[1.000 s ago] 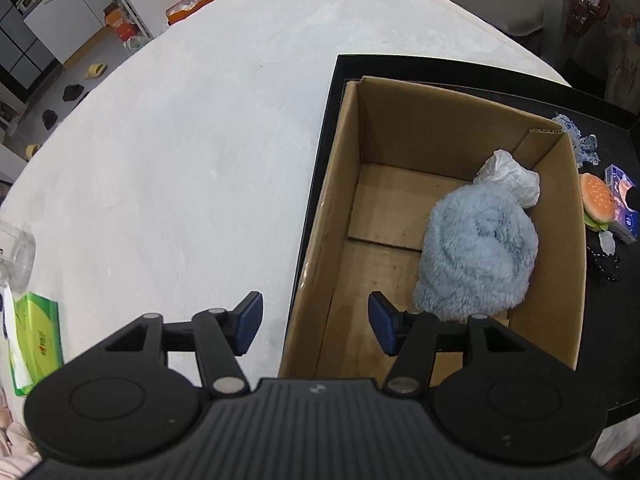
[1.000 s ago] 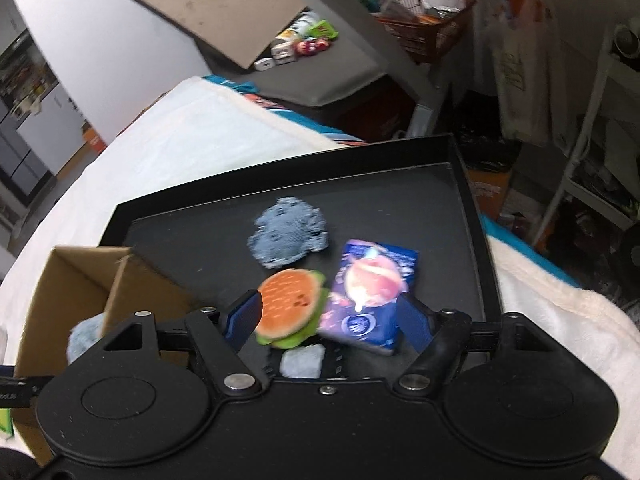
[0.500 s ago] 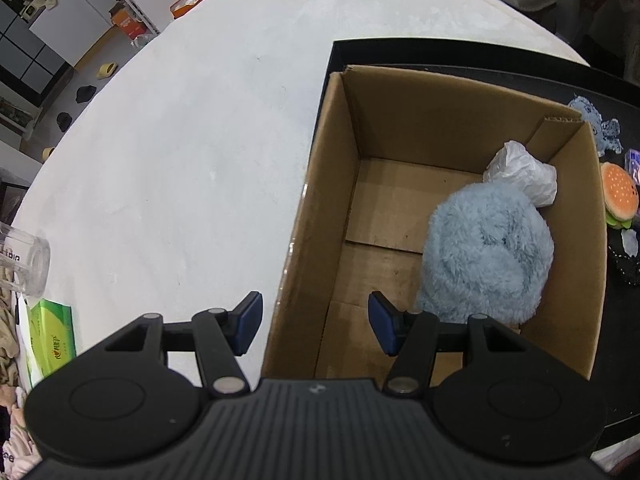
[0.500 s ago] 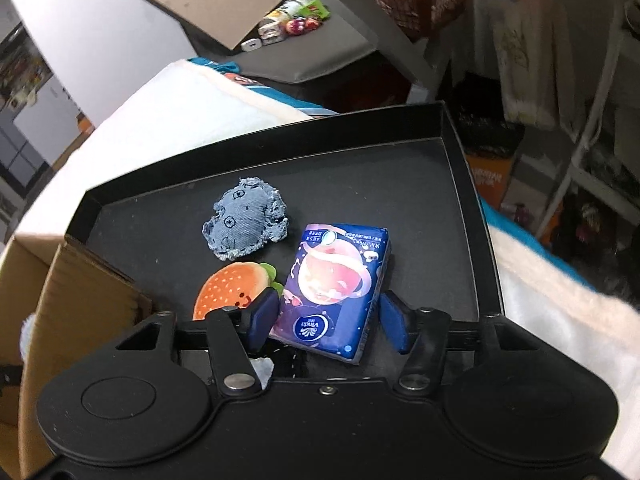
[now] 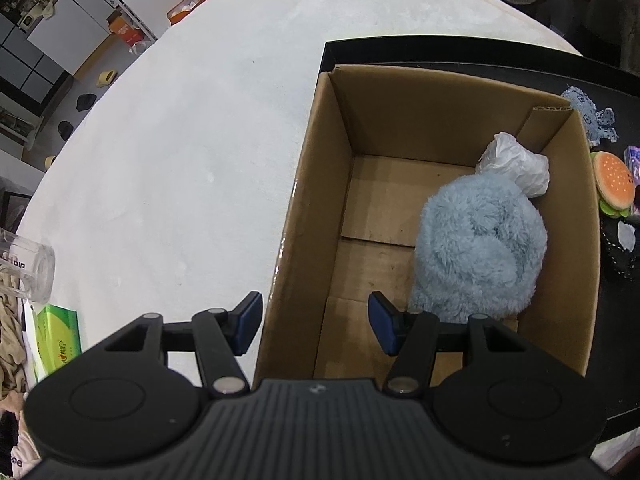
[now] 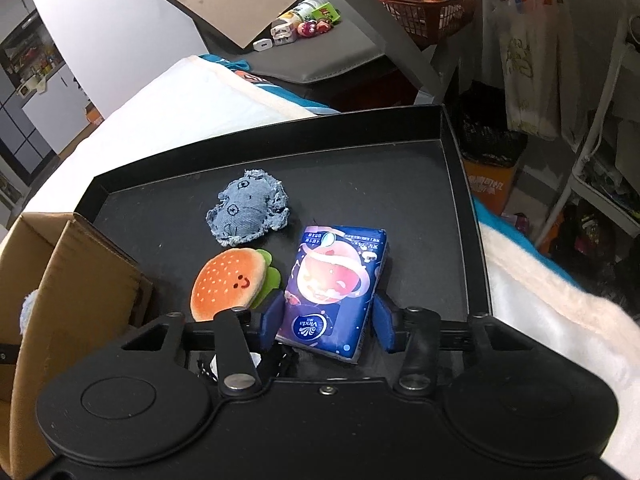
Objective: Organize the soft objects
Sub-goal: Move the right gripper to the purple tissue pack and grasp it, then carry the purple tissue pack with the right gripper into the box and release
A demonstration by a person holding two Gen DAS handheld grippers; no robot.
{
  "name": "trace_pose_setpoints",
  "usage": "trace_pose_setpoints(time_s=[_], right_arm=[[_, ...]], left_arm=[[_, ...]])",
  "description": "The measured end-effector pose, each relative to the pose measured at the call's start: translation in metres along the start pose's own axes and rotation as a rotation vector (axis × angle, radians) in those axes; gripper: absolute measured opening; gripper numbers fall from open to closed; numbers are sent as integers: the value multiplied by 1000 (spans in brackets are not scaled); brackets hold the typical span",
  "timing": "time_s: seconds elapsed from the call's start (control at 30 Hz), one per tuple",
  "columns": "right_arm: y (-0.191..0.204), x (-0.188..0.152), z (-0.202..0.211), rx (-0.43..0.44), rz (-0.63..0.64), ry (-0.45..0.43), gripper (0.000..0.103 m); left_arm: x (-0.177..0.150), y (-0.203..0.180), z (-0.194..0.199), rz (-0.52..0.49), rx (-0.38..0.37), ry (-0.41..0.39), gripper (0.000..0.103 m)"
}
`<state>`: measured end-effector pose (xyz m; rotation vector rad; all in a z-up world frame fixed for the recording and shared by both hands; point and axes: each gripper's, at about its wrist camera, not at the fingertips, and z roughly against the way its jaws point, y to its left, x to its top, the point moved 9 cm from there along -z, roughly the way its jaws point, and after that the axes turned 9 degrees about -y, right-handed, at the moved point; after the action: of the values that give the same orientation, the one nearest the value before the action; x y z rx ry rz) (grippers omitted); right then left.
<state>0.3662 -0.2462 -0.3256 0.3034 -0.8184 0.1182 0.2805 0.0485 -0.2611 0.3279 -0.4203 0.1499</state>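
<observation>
A cardboard box point(image 5: 312, 208) stands on a black tray point(image 6: 452, 184). It holds a fluffy blue plush point(image 5: 480, 252) and a crumpled white bag point(image 5: 516, 164). My left gripper point(image 5: 314, 322) is open, its fingers on either side of the box's left wall. My right gripper point(image 6: 326, 320) has closed on a blue tissue pack point(image 6: 334, 288) lying on the tray. A burger plush point(image 6: 228, 284) and a denim plush point(image 6: 248, 208) lie beside the pack. The burger plush also shows in the left wrist view point(image 5: 614, 184).
A white cloth covers the table point(image 5: 180, 140). A glass jar point(image 5: 24, 264) and a green tissue pack point(image 5: 58, 338) sit at its left edge. Small black and white items point(image 5: 624, 240) lie on the tray near the burger. A grey desk point(image 6: 320, 52) stands behind.
My right gripper moved right from over the burger plush to the blue tissue pack and closed its fingers on the pack's sides. My left gripper stayed open at the box's wall.
</observation>
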Motion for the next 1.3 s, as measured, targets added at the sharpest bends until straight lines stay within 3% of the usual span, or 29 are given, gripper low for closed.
trace_pose_setpoints(time_s=[0.13, 0.17, 0.27, 0.6, 1.3], right_arm=[[-2, 1, 6, -9, -16, 2, 37], [-2, 1, 8, -11, -14, -1, 30], [-2, 4, 16, -14, -23, -9, 28], [-2, 10, 40, -14, -82, -33, 25], [54, 43, 85, -7, 25, -107, 25]], left_arm=[[-1, 2, 5, 11, -10, -8, 57], [-1, 3, 6, 12, -12, -11, 57], [-1, 5, 8, 17, -20, -17, 57], [-7, 18, 10, 67, -52, -32, 57], [-13, 38, 8, 137, -126, -60, 57]])
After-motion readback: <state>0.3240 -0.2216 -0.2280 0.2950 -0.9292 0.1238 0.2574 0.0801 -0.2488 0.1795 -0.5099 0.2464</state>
